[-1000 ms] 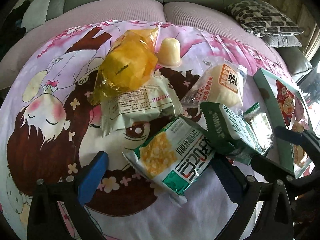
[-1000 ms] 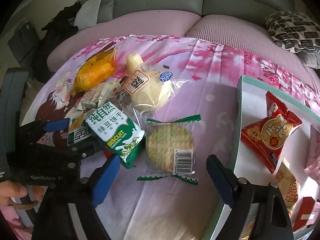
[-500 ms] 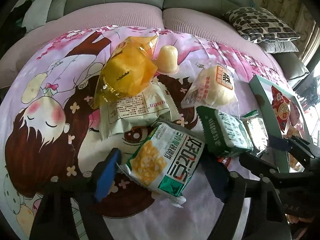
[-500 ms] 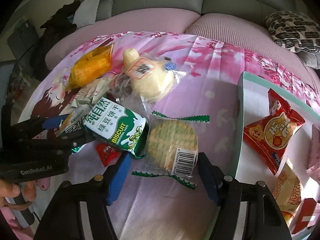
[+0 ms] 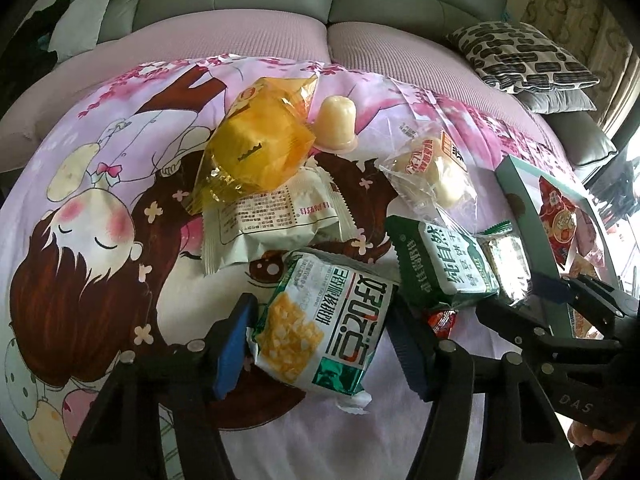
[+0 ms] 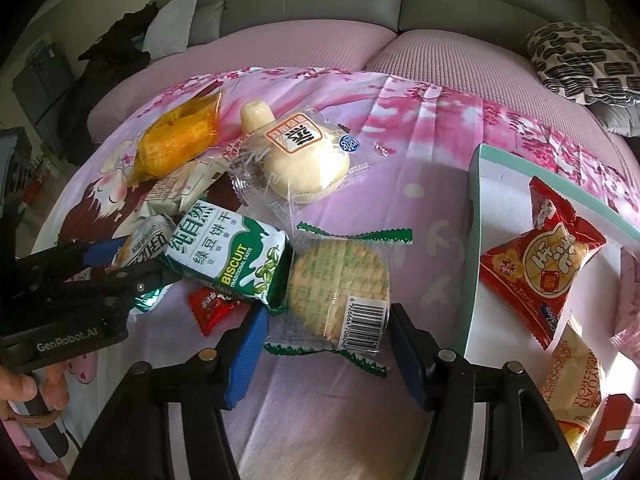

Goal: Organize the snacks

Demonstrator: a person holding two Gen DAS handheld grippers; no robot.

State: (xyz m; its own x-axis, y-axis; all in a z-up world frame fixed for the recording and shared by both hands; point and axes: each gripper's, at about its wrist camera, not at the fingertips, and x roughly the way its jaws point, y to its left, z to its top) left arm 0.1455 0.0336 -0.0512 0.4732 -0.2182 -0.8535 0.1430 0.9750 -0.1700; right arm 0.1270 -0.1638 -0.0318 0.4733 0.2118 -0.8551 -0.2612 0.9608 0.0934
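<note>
Two pairs of tongs close at once on a heap of snacks spread over a cartoon-print cloth (image 5: 100, 208) on a sofa. The left tongs (image 5: 320, 344) straddle a corn snack pack (image 5: 328, 320) near the cloth's front edge; the jaws are closing, the blue pads just at the pack's sides, though whether they already press on it cannot be told for certain. The right tongs (image 6: 324, 348) are likewise closing around a clear-wrapped round cracker (image 6: 340, 292), their pads at the wrapper's left and right edges beside the barcode.

Between the two targets lies a green biscuit pack (image 6: 228, 260), overlapping the cracker's wrapper, with a small red sweet (image 6: 210, 308) tucked under it. Farther back sit a bun in clear wrap (image 6: 308, 164), a white packet (image 5: 272, 216), a yellow bag (image 5: 256, 148) and a jelly cup (image 5: 334, 126). At the cloth's right edge stands a box (image 6: 476, 240) with a teal rim, already holding a red packet (image 6: 544, 268) and other wrapped snacks.

The step in hand appears to be a double pick-up. Next, each grip likely needs to firm up before lifting, and the cracker should come away cleanly from under the biscuit pack's corner before both go across to the box. Slippery film could let either packet slide out.
</note>
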